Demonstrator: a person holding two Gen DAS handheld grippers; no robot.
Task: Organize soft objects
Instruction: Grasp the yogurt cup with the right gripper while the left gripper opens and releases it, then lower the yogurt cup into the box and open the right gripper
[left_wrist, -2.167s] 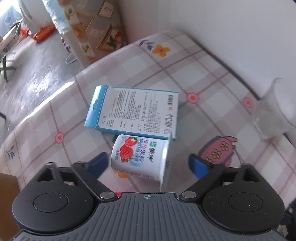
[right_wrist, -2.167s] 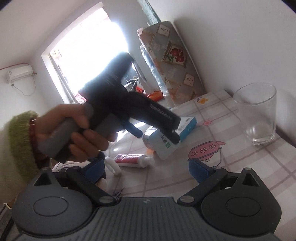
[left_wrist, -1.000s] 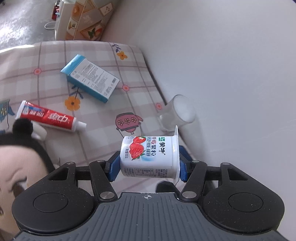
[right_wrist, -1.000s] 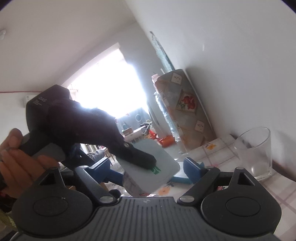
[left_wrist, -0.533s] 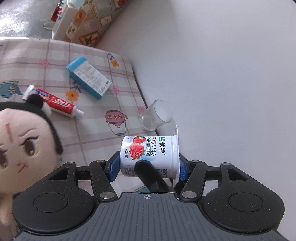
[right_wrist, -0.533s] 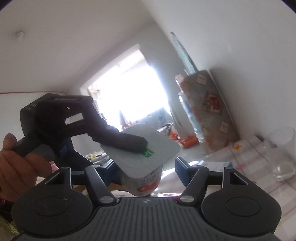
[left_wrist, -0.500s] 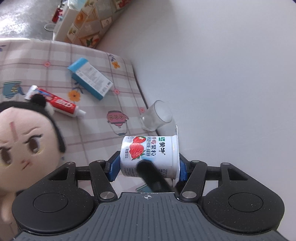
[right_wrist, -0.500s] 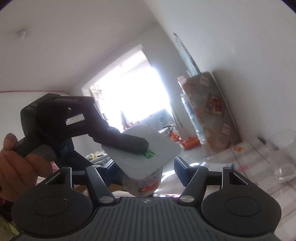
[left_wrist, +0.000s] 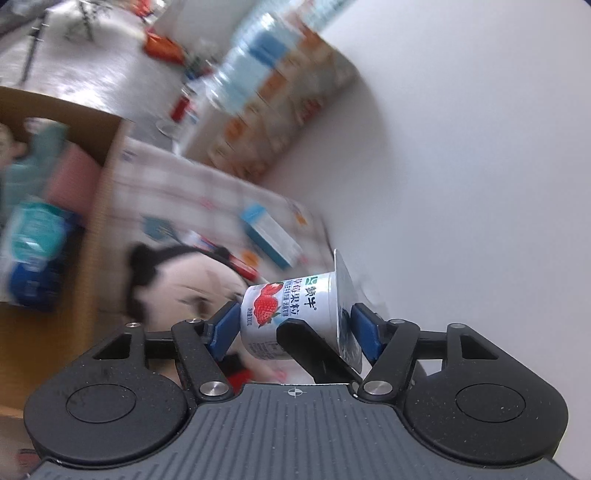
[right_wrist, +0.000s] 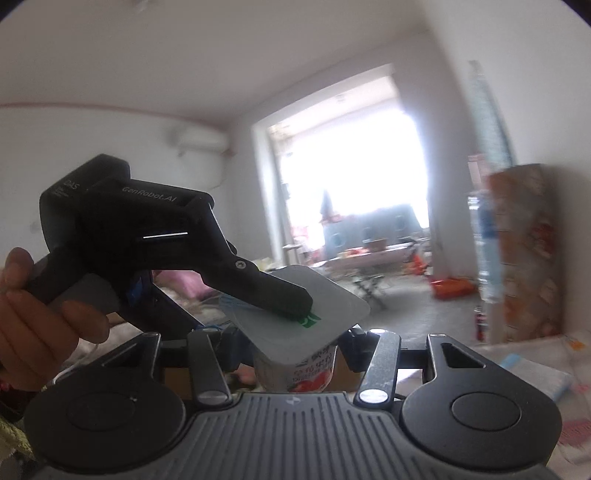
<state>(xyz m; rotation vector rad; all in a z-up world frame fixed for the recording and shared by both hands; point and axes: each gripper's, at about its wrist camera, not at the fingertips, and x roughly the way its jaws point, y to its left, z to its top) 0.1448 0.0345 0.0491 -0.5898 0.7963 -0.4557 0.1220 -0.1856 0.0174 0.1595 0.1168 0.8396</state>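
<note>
Yogurt cup (left_wrist: 291, 317) hangs in mid-air between both tools, apparently mid-handover. The left gripper (left_wrist: 293, 323) spans it lid to base, jaws opening, its left pad just clear. The right gripper (right_wrist: 291, 354) is closing on its sides, contact unclear. At far left, the cardboard box (left_wrist: 107, 177) holds blurred soft packs; a plush doll (left_wrist: 177, 291) lies beside it.

Black tool (left_wrist: 291, 326) with blue pads (left_wrist: 364, 326), silver screws.
</note>
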